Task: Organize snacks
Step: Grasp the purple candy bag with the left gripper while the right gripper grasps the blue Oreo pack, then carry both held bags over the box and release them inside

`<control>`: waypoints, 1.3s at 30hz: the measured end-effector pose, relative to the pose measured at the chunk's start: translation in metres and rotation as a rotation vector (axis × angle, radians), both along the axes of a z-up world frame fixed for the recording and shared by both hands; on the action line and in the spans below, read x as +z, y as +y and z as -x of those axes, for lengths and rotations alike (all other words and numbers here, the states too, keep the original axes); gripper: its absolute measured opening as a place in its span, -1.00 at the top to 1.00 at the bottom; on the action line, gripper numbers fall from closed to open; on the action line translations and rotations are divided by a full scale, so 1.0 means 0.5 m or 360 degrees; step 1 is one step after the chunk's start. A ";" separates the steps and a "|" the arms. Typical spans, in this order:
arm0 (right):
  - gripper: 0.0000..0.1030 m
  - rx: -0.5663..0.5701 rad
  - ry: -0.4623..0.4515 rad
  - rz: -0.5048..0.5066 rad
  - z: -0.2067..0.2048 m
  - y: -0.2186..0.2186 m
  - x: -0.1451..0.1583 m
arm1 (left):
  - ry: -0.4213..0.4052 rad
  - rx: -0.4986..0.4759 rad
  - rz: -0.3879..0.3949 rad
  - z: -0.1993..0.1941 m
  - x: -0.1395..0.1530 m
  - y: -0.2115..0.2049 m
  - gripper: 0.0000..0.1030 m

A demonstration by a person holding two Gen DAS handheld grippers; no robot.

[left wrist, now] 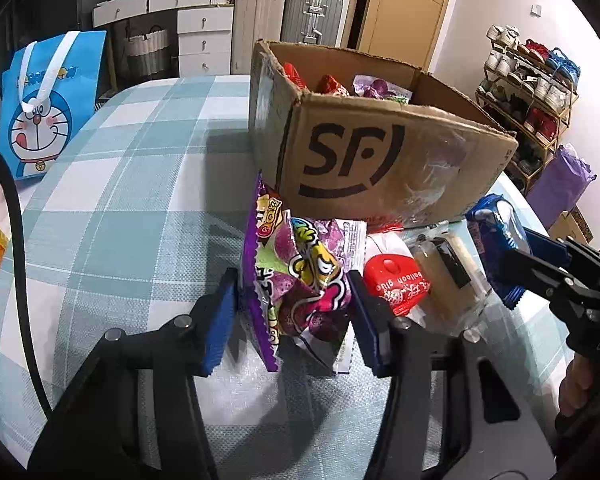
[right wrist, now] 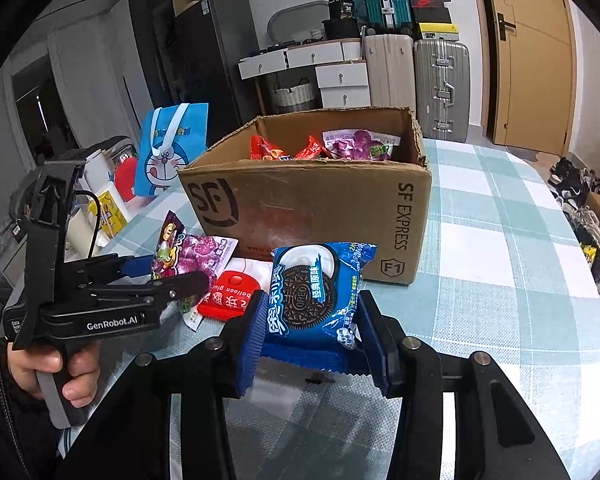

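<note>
While both claws are loaded, the main risks sit with the grips, not the route. Left claw (left wrist: 296, 312) is clamped on a crumpled purple candy packet (left wrist: 300, 280), its pads pressing the bag's sides just in front of the cardboard box (left wrist: 380, 160). Right claw (right wrist: 312, 340) is closed on a blue Oreo packet (right wrist: 316, 292), held flat between the pads, also near the box front.

Risks, judged from this:
- Candy packet is soft and air-filled; the pads bite on folds, so it may slide out or twist if swung quickly. A second purple packet (right wrist: 208, 256) lies right beneath it and might be dragged along.
- Red balloon-glue pack (left wrist: 396, 284) and clear-wrapped biscuit roll (left wrist: 444, 276) lie on the table (left wrist: 120, 200) between the two claws; a low sweep could push them.
- Box wall stands tall; a packet carried too low would catch the rim and tip or shove the box.
- Claws are close together; simultaneous moves to the box could collide.
</note>
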State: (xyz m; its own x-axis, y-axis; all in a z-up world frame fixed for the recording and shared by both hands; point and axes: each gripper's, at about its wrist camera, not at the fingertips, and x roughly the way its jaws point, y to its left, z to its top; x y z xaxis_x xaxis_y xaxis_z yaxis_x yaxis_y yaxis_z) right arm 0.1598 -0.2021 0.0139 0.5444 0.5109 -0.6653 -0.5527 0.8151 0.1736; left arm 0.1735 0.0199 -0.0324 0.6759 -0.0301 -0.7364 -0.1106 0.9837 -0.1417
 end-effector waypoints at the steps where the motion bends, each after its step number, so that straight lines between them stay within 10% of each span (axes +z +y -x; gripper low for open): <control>1: 0.12 0.0002 0.0001 -0.0001 0.000 -0.002 0.000 | -0.0008 0.0003 -0.0006 0.002 0.001 0.000 0.05; 39: 0.12 -0.0053 -0.0111 -0.0143 0.010 -0.045 0.050 | -0.0351 0.0027 -0.0048 0.090 0.149 0.005 0.08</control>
